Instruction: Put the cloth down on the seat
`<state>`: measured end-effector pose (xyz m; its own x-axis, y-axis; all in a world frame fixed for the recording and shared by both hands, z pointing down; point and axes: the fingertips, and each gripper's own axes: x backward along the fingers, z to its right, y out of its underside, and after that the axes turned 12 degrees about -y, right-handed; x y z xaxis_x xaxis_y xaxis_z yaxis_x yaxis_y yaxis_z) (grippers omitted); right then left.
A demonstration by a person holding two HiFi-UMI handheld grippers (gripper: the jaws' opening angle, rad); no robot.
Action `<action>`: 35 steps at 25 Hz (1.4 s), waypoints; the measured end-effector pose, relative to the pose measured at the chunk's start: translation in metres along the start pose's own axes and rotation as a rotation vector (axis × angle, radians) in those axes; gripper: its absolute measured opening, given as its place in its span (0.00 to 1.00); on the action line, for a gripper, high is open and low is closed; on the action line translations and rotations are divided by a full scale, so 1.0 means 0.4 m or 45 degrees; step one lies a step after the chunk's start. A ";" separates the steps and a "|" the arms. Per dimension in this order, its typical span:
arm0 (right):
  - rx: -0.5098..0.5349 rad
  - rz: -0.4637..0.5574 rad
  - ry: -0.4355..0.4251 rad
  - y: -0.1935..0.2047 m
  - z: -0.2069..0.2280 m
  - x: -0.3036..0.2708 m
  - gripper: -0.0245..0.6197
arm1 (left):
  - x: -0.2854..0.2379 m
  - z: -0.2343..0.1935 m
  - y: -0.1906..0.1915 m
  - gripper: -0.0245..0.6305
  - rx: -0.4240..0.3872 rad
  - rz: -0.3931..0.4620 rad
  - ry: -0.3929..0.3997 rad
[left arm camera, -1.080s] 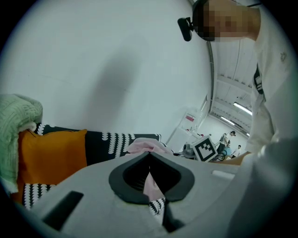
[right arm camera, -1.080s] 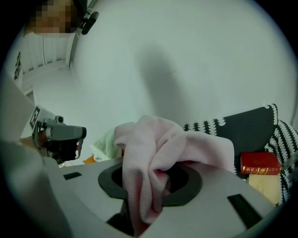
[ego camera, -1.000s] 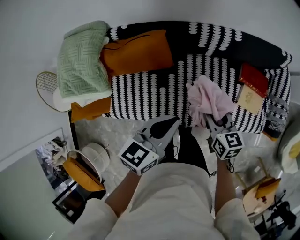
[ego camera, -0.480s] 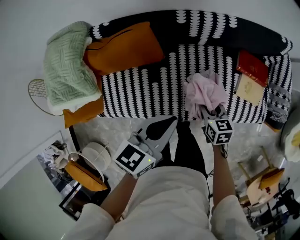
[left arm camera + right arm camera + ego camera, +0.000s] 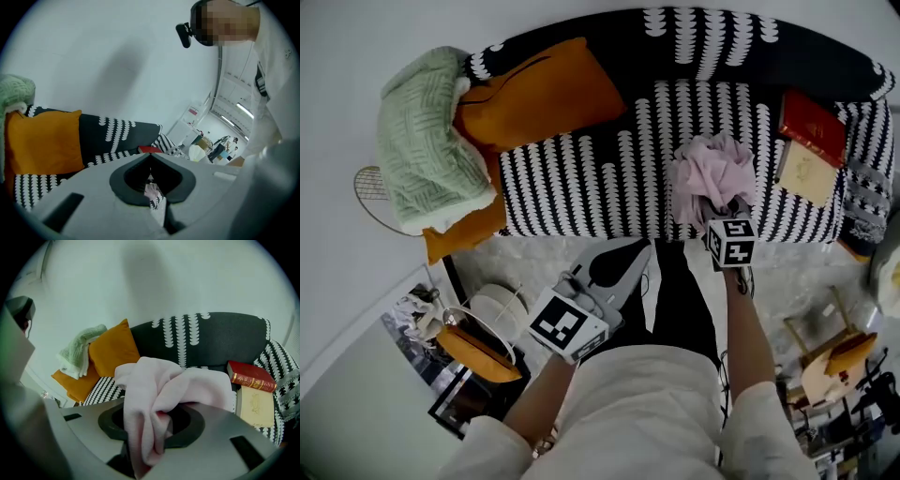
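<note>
Patterned sofa seat (image 5: 581, 178), crumpled pink cloth (image 5: 710, 176) bunched toward backrest (image 5: 741, 56), pinched in right gripper (image 5: 719, 216), jaws opening, left gripper (image 5: 645, 251) pressed together

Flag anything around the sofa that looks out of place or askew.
The pink cloth is a crumpled wad at the front edge of the seat, between the right gripper's opening jaws, not laid flat. At its left end, a green blanket is heaped up and an orange cushion sticks out past the side.
</note>
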<state>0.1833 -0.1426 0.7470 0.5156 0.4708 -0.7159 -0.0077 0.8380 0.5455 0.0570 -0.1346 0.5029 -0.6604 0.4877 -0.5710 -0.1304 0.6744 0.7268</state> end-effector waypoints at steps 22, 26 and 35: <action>0.014 -0.248 0.028 0.158 0.087 -0.194 0.33 | -0.088 -0.031 0.087 0.05 0.073 -0.038 -0.010; -0.008 -0.269 0.031 0.192 0.103 -0.223 0.34 | -0.104 -0.033 0.113 0.05 0.083 -0.048 -0.005; 0.036 -0.353 0.021 0.246 0.127 -0.272 0.34 | -0.105 -0.054 0.153 0.05 0.092 -0.076 -0.011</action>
<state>0.1700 -0.1255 0.9008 0.4806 0.2294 -0.8464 0.1558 0.9275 0.3399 0.0608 -0.1258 0.5794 -0.6468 0.4501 -0.6157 -0.1156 0.7402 0.6624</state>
